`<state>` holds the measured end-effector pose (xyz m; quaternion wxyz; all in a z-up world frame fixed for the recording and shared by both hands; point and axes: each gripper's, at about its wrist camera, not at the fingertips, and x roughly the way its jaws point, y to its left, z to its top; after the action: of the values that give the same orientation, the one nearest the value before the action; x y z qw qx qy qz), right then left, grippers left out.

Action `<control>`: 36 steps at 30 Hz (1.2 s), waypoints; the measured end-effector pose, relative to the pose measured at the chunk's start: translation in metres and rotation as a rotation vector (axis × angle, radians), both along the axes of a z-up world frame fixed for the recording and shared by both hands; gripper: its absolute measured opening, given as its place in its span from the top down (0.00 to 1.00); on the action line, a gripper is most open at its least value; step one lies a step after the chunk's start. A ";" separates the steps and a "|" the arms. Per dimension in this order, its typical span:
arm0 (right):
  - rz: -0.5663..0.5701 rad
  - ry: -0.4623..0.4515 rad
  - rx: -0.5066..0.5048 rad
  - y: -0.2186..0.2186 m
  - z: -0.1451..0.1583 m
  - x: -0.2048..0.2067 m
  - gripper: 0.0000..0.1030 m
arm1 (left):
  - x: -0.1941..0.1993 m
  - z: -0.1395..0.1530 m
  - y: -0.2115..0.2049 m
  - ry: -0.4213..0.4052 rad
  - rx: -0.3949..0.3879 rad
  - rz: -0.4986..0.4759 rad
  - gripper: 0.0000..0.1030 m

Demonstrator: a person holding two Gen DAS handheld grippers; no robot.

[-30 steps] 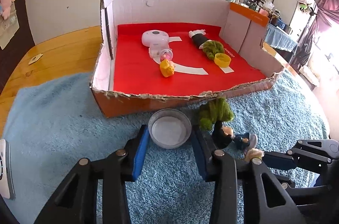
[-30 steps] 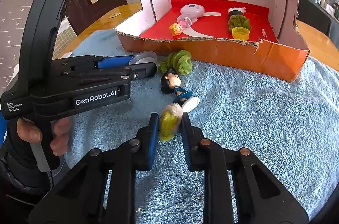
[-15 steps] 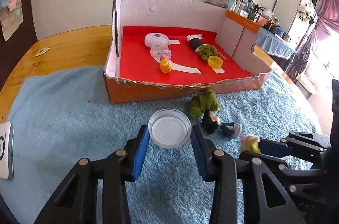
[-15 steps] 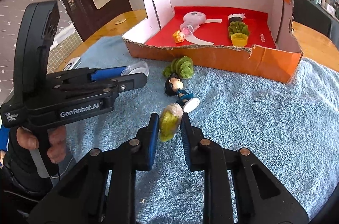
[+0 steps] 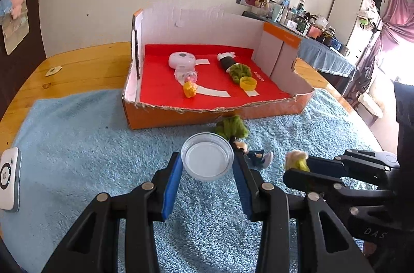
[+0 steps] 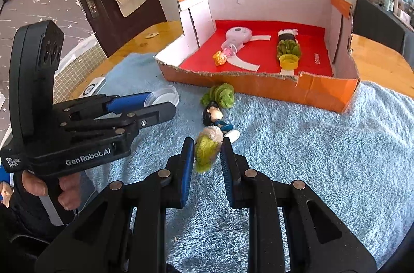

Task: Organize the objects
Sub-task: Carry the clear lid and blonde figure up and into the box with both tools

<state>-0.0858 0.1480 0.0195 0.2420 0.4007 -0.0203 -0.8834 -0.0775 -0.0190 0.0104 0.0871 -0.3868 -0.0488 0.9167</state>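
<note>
Left wrist view: the left gripper (image 5: 208, 171) has its fingers (image 5: 172, 180) set narrow on a clear round lid (image 5: 207, 159), pressed at its two sides and carried off the blue towel (image 5: 77, 143). Straight ahead of those fingers, toward the far edge of the worktop (image 5: 77, 66), stands the cardboard box (image 5: 181, 115) with its torn low front wall facing the lid, so the coming move looks like a plain forward carry over that wall onto the red floor. Off to the right, the right gripper (image 5: 297, 164) shows a tuft of yellow-green hair at its tip. Right wrist view: the right gripper's fingers (image 6: 187, 164) are closed tight on the yellow-haired doll (image 6: 208, 149), its long axis running along the fingers, head end forward. The box lies ahead and slightly right; a green-haired doll (image 6: 217, 105) lies on the towel between. Both hands look about equally near the box.
</note>
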 end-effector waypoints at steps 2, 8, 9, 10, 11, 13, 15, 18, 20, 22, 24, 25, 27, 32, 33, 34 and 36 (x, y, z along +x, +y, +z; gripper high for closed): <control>0.001 0.004 -0.004 0.000 0.002 0.000 0.81 | 0.001 0.003 0.000 0.006 0.007 -0.004 0.59; -0.001 0.022 -0.017 0.001 0.008 -0.002 0.81 | 0.001 0.007 0.002 0.013 0.012 -0.019 0.59; -0.003 0.027 -0.019 0.002 0.009 -0.003 0.81 | 0.001 0.008 0.003 0.015 0.012 -0.020 0.59; -0.005 0.034 -0.021 0.003 0.012 -0.004 0.81 | 0.001 0.009 0.003 0.018 0.011 -0.020 0.59; -0.008 0.040 -0.024 0.004 0.014 -0.005 0.81 | 0.001 0.010 0.003 0.021 0.013 -0.020 0.59; -0.013 0.051 -0.026 0.006 0.018 -0.006 0.81 | 0.000 0.013 0.003 0.029 0.015 -0.023 0.59; -0.018 0.060 -0.025 0.007 0.021 -0.008 0.81 | -0.002 0.016 0.004 0.036 0.012 -0.024 0.59; -0.022 0.074 -0.024 0.009 0.026 -0.011 0.81 | -0.005 0.020 0.005 0.045 0.010 -0.025 0.59; -0.023 0.081 -0.025 0.009 0.029 -0.013 0.81 | -0.009 0.022 0.005 0.050 0.009 -0.026 0.59; -0.024 0.087 -0.023 0.010 0.031 -0.016 0.81 | -0.012 0.025 0.006 0.056 0.004 -0.029 0.59; -0.025 0.091 -0.023 0.010 0.032 -0.019 0.81 | -0.016 0.027 0.006 0.060 0.000 -0.030 0.59; -0.026 0.094 -0.022 0.011 0.033 -0.021 0.81 | -0.017 0.027 0.006 0.061 -0.001 -0.030 0.59; -0.029 0.096 -0.023 0.012 0.035 -0.024 0.81 | -0.022 0.029 0.006 0.062 0.000 -0.030 0.59; -0.040 0.100 -0.020 0.015 0.040 -0.034 0.81 | -0.035 0.034 0.003 0.064 0.008 -0.026 0.59; -0.043 0.100 -0.020 0.016 0.040 -0.037 0.81 | -0.037 0.035 0.002 0.063 0.012 -0.025 0.59; -0.046 0.098 -0.019 0.017 0.041 -0.040 0.81 | -0.041 0.036 0.001 0.060 0.018 -0.025 0.59; -0.050 0.097 -0.018 0.018 0.042 -0.044 0.81 | -0.047 0.038 0.000 0.059 0.015 -0.023 0.59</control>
<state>-0.1303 0.1659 0.0614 0.2242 0.3547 -0.0265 -0.9073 -0.1242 -0.0190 0.0482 0.1021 -0.3594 -0.0487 0.9263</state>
